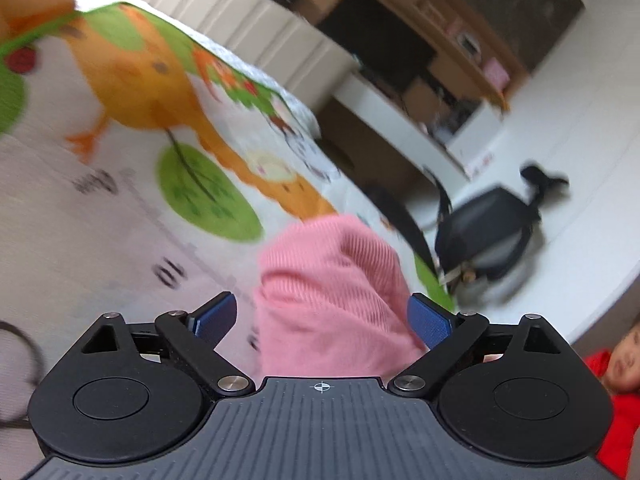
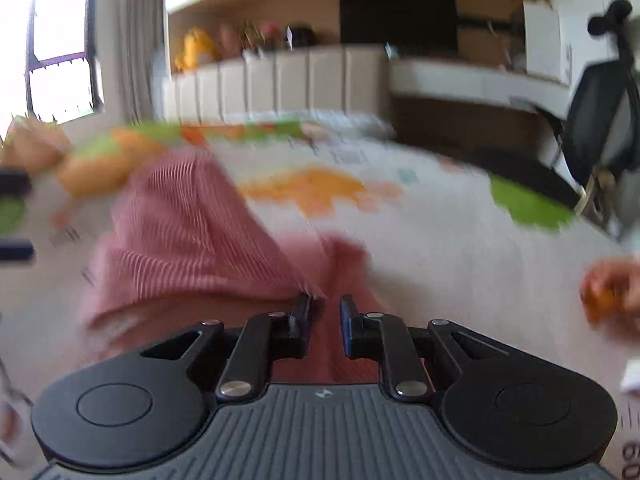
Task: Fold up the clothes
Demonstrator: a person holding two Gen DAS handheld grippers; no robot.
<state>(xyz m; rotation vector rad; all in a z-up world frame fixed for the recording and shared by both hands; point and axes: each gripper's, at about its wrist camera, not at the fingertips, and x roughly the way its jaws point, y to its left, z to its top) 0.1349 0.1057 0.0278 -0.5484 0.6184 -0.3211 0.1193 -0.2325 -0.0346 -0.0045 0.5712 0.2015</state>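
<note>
A pink ribbed garment (image 1: 332, 292) lies bunched on a cartoon-print play mat (image 1: 120, 184). In the left wrist view my left gripper (image 1: 324, 316) is open, its blue pads wide apart, with the pink cloth heaped between them. In the right wrist view the garment (image 2: 188, 240) stretches to the left and reaches my right gripper (image 2: 325, 312). Its jaws are nearly closed with pink fabric in the narrow gap. The view is motion-blurred.
A black office chair (image 1: 492, 220) stands on the white floor beyond the mat's edge; it also shows in the right wrist view (image 2: 600, 120). A padded white barrier (image 2: 280, 76) and a TV unit (image 2: 400, 20) line the far side. A child in red (image 1: 616, 380) is at right.
</note>
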